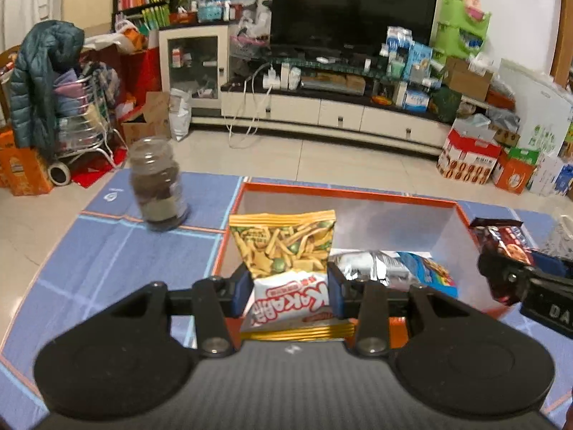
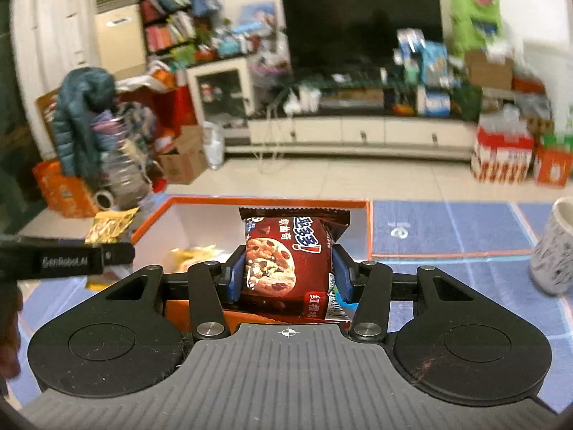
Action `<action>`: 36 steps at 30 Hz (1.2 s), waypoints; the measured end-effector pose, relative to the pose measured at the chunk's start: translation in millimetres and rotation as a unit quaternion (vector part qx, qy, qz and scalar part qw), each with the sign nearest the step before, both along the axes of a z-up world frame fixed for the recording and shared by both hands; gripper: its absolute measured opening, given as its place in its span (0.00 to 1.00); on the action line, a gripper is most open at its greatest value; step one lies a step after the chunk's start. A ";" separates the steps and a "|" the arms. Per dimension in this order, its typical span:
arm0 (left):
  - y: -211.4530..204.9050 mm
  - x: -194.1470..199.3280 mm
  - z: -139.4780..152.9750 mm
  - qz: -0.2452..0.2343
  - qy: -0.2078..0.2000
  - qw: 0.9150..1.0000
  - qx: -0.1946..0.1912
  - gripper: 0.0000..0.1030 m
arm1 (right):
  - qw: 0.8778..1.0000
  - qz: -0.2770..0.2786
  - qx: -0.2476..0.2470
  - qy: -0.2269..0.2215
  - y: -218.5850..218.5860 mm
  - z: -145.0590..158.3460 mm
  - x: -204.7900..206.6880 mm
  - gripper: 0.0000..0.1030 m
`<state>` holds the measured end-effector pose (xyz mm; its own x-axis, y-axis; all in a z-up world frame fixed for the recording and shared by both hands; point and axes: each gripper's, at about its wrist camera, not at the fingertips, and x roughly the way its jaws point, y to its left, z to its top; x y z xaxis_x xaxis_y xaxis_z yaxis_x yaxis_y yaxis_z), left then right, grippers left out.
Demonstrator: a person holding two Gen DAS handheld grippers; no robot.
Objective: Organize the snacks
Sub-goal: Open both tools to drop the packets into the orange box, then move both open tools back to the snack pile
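Setting: cluttered living room with a dark television [image 1: 354,3] on a long white cabinet at the far wall; near us, a blue gridded mat [image 1: 107,251] covers the table.
Box: orange-rimmed open cardboard box [image 1: 343,193] with a pale interior sits on the mat, centre to right.
Left gripper [image 1: 286,286]: jaws closed on a yellow snack bag printed with fries and green peas [image 1: 283,243], held upright over the box's near left edge.
Right gripper [image 2: 288,276]: jaws clamped on a dark red chocolate-chip cookie packet [image 2: 286,258], held over the box's near edge.
Already inside: a silver and blue foil packet [image 1: 390,268] lies on the box floor, near right.
Bystanders: a clear jar with dark contents [image 1: 157,182] stands on the mat left of the box; a white patterned cup [image 2: 553,247] stands to the right.
Risk: both grippers are close together over one box, so they could collide on lowering. Letting go too near the rim could tip a bag out onto the mat. A wide swing could knock the jar or cup.
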<state>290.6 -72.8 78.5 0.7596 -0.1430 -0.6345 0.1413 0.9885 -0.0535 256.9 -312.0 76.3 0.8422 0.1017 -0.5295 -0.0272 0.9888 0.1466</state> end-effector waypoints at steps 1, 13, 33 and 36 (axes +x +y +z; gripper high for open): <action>-4.3 9.0 -4.2 -0.002 0.006 1.000 0.005 0.41 | 1.000 -0.004 0.003 0.008 -1.5 -3.8 11.0 0.33; 33.5 -15.7 -2.4 -0.011 0.002 0.999 -0.040 0.73 | 1.000 -0.007 0.026 -0.011 -16.6 -3.5 -8.6 0.56; 119.0 -129.3 -59.7 0.007 0.003 1.000 -0.012 0.99 | 0.998 -0.026 -0.044 0.045 -10.1 -77.7 -175.8 0.70; 106.0 -129.2 -58.9 -0.021 -0.004 1.000 0.012 0.99 | 0.996 -0.017 -0.080 0.047 -2.9 -83.2 -178.3 0.69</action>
